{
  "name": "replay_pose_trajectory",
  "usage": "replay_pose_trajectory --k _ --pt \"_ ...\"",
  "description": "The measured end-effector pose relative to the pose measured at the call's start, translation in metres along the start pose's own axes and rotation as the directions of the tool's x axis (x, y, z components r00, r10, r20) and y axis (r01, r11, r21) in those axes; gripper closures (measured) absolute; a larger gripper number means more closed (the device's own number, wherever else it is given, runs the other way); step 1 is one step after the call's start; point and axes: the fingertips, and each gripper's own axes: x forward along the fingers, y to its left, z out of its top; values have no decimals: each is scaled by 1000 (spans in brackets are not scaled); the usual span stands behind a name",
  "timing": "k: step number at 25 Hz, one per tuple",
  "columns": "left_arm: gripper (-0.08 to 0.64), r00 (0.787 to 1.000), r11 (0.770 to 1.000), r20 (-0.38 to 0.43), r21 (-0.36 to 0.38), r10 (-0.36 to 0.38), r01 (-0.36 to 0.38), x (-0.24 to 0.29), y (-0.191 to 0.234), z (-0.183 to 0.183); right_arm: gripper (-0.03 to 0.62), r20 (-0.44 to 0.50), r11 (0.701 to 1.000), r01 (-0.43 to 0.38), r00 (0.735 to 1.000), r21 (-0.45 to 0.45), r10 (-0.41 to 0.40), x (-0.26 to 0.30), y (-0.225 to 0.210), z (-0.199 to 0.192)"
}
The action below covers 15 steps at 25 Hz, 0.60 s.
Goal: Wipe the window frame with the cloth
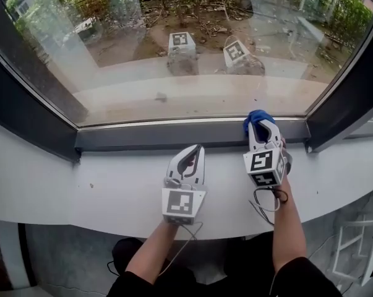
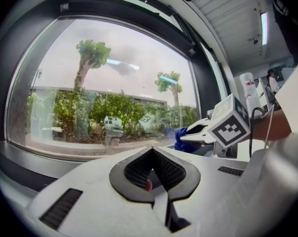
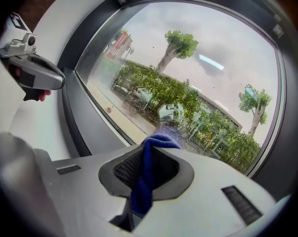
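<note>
**Operator:** Where is the cloth?

**Spotter:** The blue cloth (image 1: pixel 258 116) is pinched in your right gripper (image 1: pixel 263 132). The jaws are clamped hard on it, and a wad pokes out past the tips. That wad sits on the dark bottom rail of the window frame (image 1: pixel 174 135), close to the right corner and hard by the glass (image 1: pixel 174 73).

**Operator:** And my other one?

**Spotter:** Your left gripper (image 1: pixel 195 150) lies on the white sill (image 1: pixel 81 184), just beside the right one. Its jaws are closed together with nothing between them.

**Operator:** So which step am I on?

**Spotter:** I judge you are wiping the bottom rail, at its right end. Nearly all of the rail lies to your left, so the next move calls for pressing the wad down and dragging it leftward along the rail. Let the cloth touch the frame, not the hard tips. Your left gripper sits below the rail, so it looks clear of that path.
</note>
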Motion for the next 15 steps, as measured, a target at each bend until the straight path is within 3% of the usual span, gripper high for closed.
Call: replay_pose_trajectory --k 4,15 --pt "555 1000 1000 -8 26 -8 8 -9 11 1 569 6 999 -11 1000 51 11 0 0 -1" --pt "555 1000 1000 -5 12 -4 4 -23 24 -3 569 91 997 -78 993 22 76 1 33 28"
